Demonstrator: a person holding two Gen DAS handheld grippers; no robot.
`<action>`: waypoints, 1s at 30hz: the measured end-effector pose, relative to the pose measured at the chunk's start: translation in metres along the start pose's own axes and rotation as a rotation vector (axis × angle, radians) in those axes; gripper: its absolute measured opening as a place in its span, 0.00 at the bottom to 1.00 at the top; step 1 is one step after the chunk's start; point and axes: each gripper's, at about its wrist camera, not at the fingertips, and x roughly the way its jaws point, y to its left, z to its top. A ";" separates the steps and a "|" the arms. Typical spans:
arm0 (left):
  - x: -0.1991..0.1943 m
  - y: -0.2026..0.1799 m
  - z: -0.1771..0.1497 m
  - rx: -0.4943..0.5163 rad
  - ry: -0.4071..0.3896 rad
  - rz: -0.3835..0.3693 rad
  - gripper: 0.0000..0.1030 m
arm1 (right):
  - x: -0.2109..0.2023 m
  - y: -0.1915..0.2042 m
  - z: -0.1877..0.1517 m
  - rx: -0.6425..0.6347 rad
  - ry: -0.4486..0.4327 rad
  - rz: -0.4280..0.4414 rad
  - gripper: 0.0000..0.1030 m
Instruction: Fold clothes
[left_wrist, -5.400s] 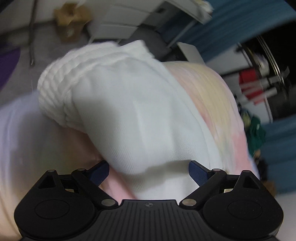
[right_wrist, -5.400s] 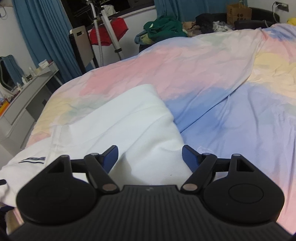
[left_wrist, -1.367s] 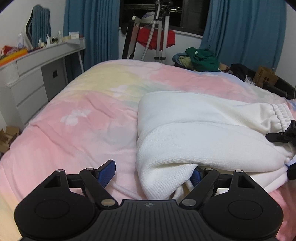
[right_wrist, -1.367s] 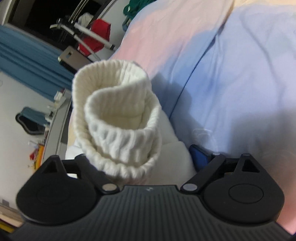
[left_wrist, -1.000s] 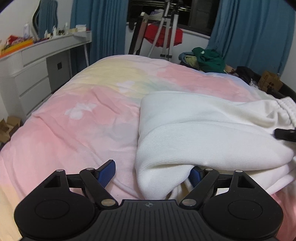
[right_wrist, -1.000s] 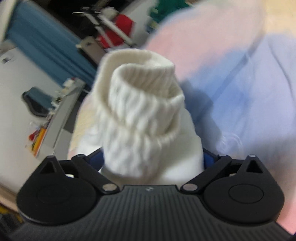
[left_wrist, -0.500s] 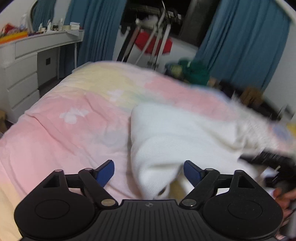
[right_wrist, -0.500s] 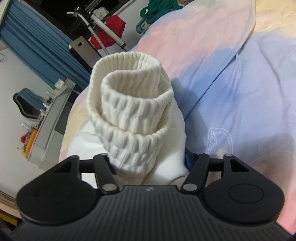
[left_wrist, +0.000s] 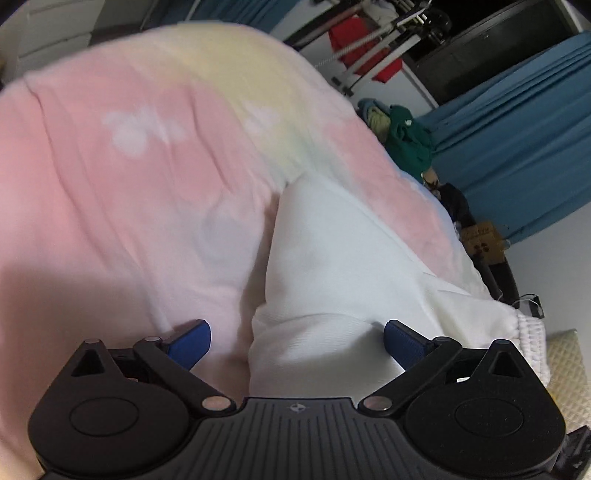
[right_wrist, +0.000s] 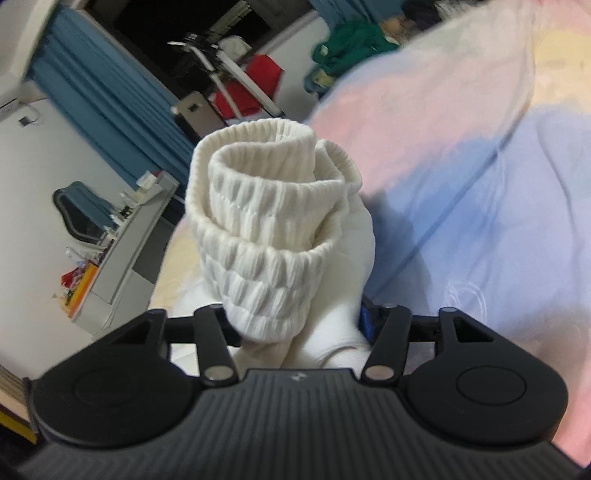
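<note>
left claw (left_wrist: 297, 338) angled down over the bed (left_wrist: 122, 192), view rolled; jaws opening, now wide, blue pads (left_wrist: 190, 338) clear of cloth. a fold of the white pants (left_wrist: 332, 258) lies between them, nearer the 3 o'clock pad, no pressing seen. pants run off toward 4 o'clock, ribbed waistband (left_wrist: 532, 332) at the edge.

right claw (right_wrist: 295, 321) tilted down, jaws narrowed and clamped on the bunched pants (right_wrist: 325, 332); ribbed cuff (right_wrist: 266, 236) stands up out of the grip toward 12 o'clock, blocking the middle of the view. one pad barely shows at 3 o'clock, the other hidden.

no readable writing.

around: blue curtain (right_wrist: 107, 96) at 10 o'clock, desk (right_wrist: 122, 254) with clutter at 9, red cloth (right_wrist: 255, 92) on a rack at 12, green clothes (right_wrist: 347, 44) at 1.
</note>
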 end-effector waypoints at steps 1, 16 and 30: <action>0.002 0.000 0.001 0.000 0.002 -0.006 1.00 | 0.004 -0.002 0.003 0.021 0.013 -0.010 0.63; 0.033 -0.006 -0.007 0.054 0.122 -0.105 0.99 | 0.017 0.007 -0.015 -0.019 0.021 -0.070 0.54; 0.015 -0.023 -0.019 0.151 0.017 -0.083 0.63 | -0.002 0.040 -0.024 -0.142 -0.072 -0.065 0.43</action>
